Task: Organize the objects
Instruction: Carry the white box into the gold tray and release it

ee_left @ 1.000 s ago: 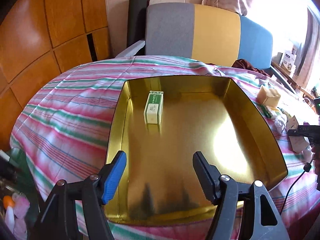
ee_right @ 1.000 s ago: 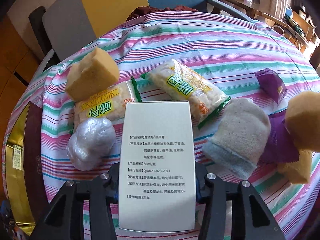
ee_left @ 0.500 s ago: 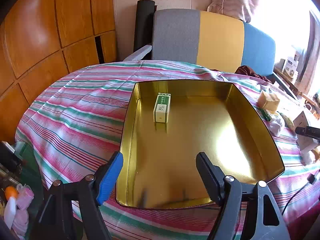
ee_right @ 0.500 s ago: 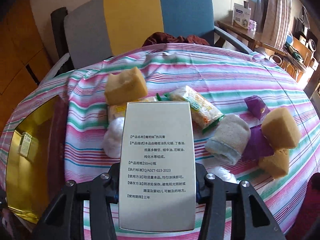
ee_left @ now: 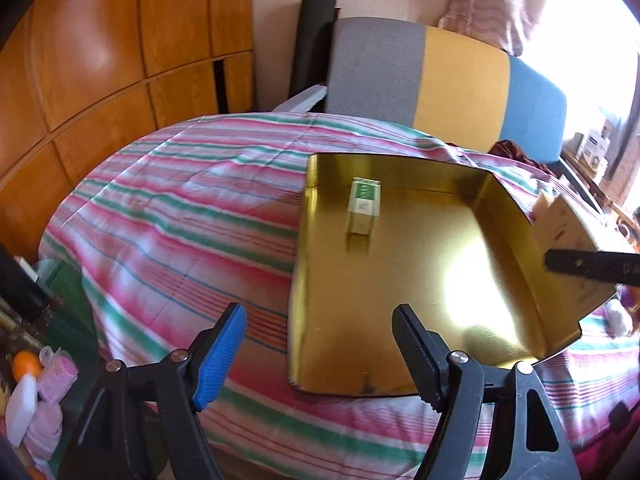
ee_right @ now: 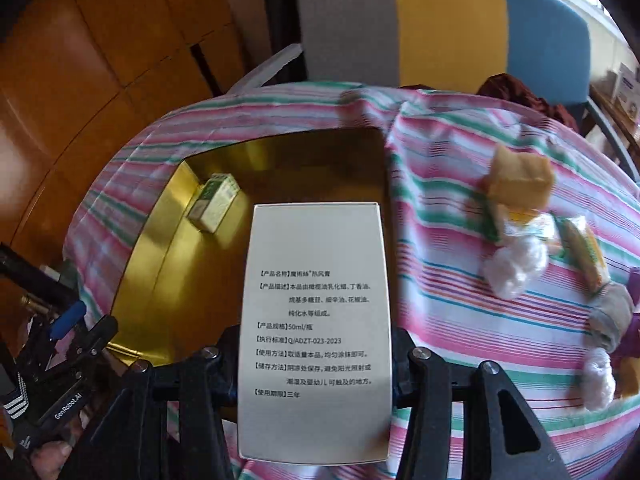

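Tray (ee_left: 516, 236): shallow gold metal tin, mirror-bright, with low walls and clipped corners; it lies on the cloth at the 3 o'clock half of the left wrist view.
Small box (ee_left: 363, 211): green and white cardboard, long and narrow, lying flat inside the tray near its far left corner, at about 12 o'clock in that view.
Right gripper (ee_right: 316, 364): black plastic jaws clamped on both long sides of the white box.
White box (ee_right: 316, 320): smooth matte card, a tall rectangle with rounded corners and black printed text; held in the air above the tray's right part, at 6 o'clock in the right wrist view. From the left wrist view it shows at 3 o'clock over the tray's right wall.
Left gripper (ee_left: 320, 348): jaws spread apart with nothing between them, one blue ribbed pad, one black; it hangs over the tray's near left edge.
Cloth (ee_left: 180, 216): soft, wrinkled fabric, striped pink, green and white, covering a rounded table.
Sponge (ee_right: 520, 180): porous yellow block at 2 o'clock in the right wrist view, beside crinkly snack packets (ee_right: 580, 256).
Chair (ee_left: 440, 80): padded back in grey, yellow and blue panels, at 12 o'clock.
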`<move>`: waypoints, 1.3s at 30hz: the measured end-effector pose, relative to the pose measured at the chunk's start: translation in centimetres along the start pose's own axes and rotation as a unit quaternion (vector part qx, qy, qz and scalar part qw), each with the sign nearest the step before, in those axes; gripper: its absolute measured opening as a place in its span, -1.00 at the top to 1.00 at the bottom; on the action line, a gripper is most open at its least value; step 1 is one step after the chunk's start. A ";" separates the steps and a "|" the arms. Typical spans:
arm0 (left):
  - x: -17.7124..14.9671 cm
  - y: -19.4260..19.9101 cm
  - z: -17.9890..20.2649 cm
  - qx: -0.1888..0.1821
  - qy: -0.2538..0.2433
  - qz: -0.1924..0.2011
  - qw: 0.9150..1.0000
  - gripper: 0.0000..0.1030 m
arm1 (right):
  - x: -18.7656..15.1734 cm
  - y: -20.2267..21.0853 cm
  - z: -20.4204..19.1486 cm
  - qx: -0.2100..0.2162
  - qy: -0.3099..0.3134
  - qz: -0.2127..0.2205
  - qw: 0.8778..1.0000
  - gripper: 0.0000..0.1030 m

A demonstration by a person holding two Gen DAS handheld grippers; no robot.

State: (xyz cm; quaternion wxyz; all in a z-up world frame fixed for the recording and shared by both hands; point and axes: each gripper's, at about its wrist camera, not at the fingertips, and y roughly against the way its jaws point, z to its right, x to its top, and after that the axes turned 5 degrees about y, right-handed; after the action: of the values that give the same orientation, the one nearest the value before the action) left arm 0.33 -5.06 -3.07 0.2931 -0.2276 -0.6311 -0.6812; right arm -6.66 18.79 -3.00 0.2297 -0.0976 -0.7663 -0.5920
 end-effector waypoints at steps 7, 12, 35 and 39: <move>-0.2 0.1 -3.9 0.018 0.042 -0.001 0.999 -0.54 | 2.9 -7.1 -5.0 0.016 0.015 -0.076 0.997 0.01; -0.4 -0.4 -5.9 0.021 0.068 -0.007 0.997 -0.54 | 4.6 -10.0 -6.7 0.059 -0.009 -0.086 0.995 -0.01; 0.0 0.0 -6.6 0.005 0.087 -0.001 0.996 -0.55 | 2.9 -9.6 -9.0 0.126 -0.004 -0.052 0.991 -0.13; 0.0 -0.1 -6.6 0.007 0.087 -0.003 0.996 -0.55 | 3.2 -10.5 -9.1 0.177 -0.022 -0.054 0.982 -0.14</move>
State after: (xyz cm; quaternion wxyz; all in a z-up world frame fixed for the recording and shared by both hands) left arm 0.68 -11.65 -3.85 0.3461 -0.1638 -0.6087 -0.6949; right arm -11.69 6.78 -8.78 0.1940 -0.0270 -0.8681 -0.4561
